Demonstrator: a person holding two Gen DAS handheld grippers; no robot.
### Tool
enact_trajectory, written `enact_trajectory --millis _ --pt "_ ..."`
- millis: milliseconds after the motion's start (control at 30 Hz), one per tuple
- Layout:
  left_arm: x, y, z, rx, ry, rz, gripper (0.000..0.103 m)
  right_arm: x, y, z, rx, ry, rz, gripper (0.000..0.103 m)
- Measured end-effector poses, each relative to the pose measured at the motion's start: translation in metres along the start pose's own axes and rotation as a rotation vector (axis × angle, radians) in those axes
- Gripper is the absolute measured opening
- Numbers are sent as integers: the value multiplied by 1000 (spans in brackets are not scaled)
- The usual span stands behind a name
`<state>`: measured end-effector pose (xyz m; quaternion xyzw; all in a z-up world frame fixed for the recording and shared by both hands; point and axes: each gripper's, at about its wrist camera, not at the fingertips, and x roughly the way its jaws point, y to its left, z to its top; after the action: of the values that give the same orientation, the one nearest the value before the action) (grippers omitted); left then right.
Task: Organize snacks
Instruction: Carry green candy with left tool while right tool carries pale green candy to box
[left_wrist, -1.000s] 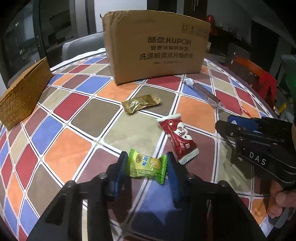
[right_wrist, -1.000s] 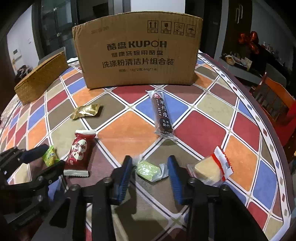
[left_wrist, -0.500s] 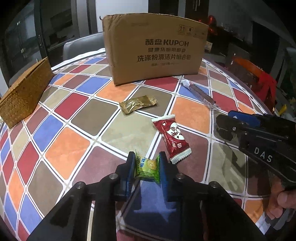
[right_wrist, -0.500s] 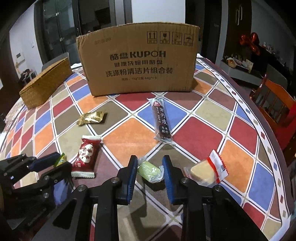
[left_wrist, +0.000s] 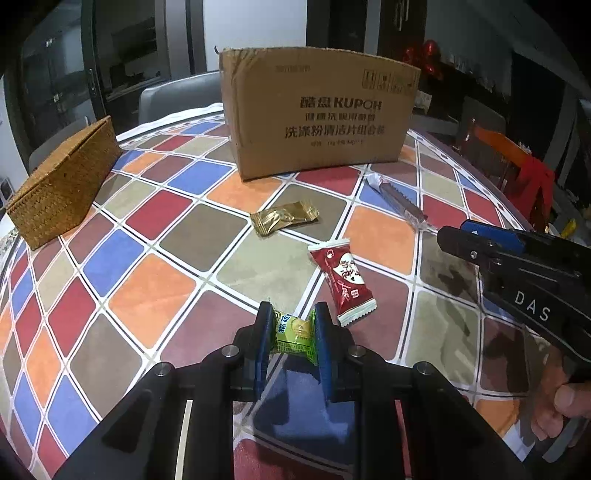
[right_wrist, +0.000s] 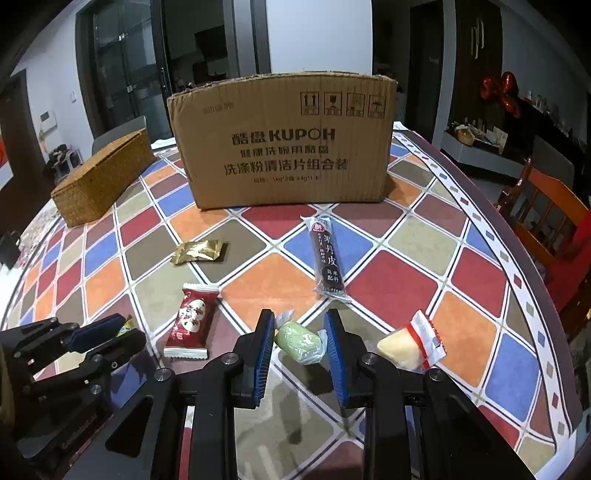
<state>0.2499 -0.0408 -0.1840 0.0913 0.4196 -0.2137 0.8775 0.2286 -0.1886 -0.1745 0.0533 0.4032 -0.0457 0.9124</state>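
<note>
My left gripper (left_wrist: 291, 326) is shut on a green-and-yellow snack packet (left_wrist: 294, 334), squeezed between its blue pads low over the chequered tablecloth. In the right wrist view that gripper (right_wrist: 110, 334) shows at the lower left with a corner of the packet (right_wrist: 127, 324) peeking out. My right gripper (right_wrist: 300, 330) is shut on a pale green snack in clear wrap (right_wrist: 299, 339), held a little off the cloth. From the left wrist view the right gripper (left_wrist: 456, 236) enters at the right edge, a hand under it.
Loose on the cloth lie a red packet (right_wrist: 192, 321), a gold packet (right_wrist: 199, 251), a long dark bar (right_wrist: 327, 258) and a yellow cake in clear wrap (right_wrist: 406, 341). A cardboard box (right_wrist: 280, 144) stands behind them, a wicker basket (right_wrist: 103, 177) at the far left.
The left jaws closed from wide apart onto the green-and-yellow packet. The right jaws narrowed onto the pale green snack and the right gripper rose slightly with it.
</note>
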Motion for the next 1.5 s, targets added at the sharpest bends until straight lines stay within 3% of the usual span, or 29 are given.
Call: enact_trajectory --millis 1500 --pt "-40 -8 85 -86 -96 38 23 -43 -15 74 -12 -116 21 29"
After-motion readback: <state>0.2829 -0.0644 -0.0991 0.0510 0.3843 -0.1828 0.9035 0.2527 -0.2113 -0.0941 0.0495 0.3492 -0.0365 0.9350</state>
